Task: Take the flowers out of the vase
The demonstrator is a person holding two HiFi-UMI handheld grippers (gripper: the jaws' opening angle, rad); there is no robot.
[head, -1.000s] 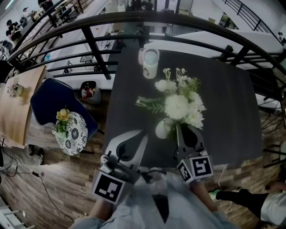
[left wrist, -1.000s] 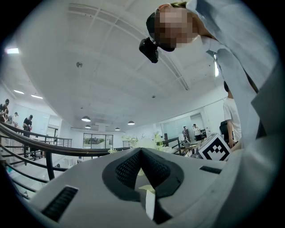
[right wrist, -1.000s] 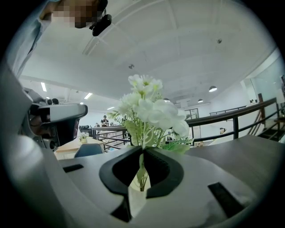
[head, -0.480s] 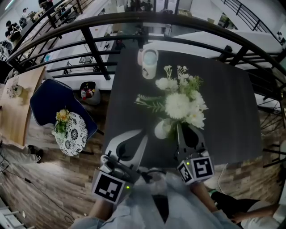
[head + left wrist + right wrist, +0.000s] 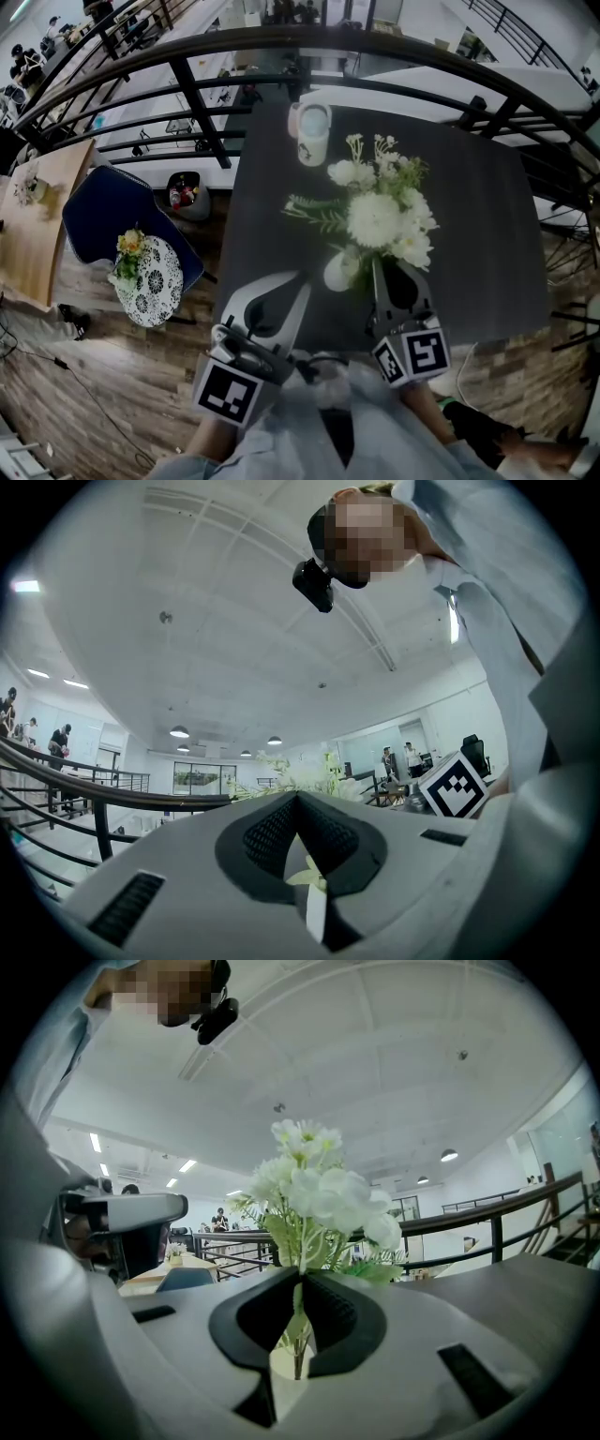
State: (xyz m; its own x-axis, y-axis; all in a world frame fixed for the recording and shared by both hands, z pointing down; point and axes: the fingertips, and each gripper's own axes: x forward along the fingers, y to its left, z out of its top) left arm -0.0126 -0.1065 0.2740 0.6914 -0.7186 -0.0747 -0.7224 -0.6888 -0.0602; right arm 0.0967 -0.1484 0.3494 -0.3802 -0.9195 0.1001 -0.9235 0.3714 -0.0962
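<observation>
dark table [image 5: 478,244], white vase [image 5: 339,271], pale mug [image 5: 313,133]

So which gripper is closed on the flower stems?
The right gripper, pinching the white flower stems above the vase; the left gripper is shut beside the vase, touching no flowers.

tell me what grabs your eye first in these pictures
The bunch of white flowers stands out against the dark table, its stems in a small white vase. The right tool is closed on the stems just above the vase, while the left tool sits shut at the table's near edge. A white mug stands at the far edge.
</observation>
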